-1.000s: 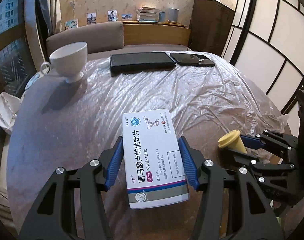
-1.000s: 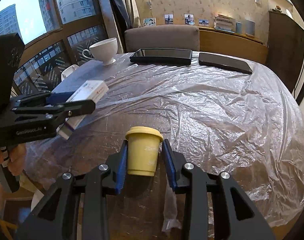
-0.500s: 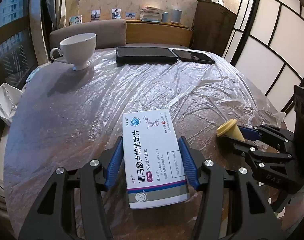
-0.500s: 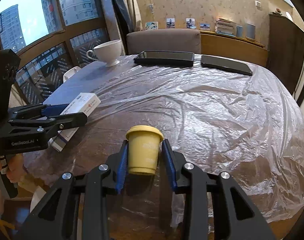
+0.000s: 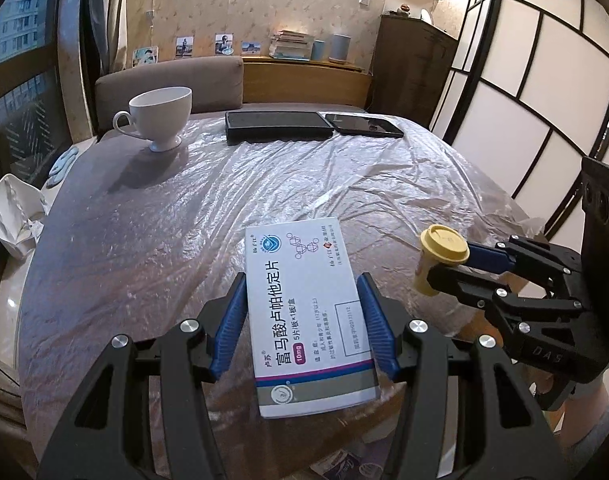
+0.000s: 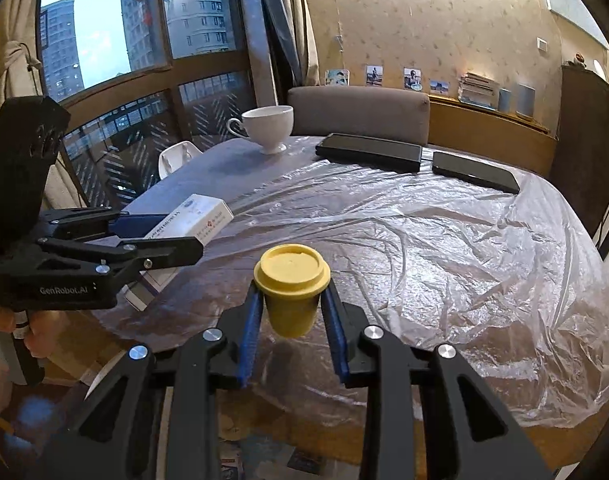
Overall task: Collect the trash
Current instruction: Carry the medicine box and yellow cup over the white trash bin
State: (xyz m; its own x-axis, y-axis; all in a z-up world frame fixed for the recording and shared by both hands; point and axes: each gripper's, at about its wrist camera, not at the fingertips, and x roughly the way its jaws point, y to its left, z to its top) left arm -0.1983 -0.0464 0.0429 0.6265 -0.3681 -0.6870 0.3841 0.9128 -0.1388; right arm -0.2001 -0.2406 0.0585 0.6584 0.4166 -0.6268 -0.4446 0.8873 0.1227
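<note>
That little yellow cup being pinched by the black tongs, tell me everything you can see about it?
The yellow cup is small, matte, plastic-looking, and tapers toward its base. A matching yellow lid with a raised rim and flat recessed top closes it, so any contents are hidden. It stands roughly upright, lifted above the plastic sheet covering the table, near the table's front edge. Only the right gripper touches it, its blue pads pressing on opposite sides below the lid.

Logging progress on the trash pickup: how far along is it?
Picking up looks done: the left claw grips the medicine box and the right claw grips the yellow lidded cup, both lifted off the plastic-covered table. Dropping them remains; no bin is visible.
</note>
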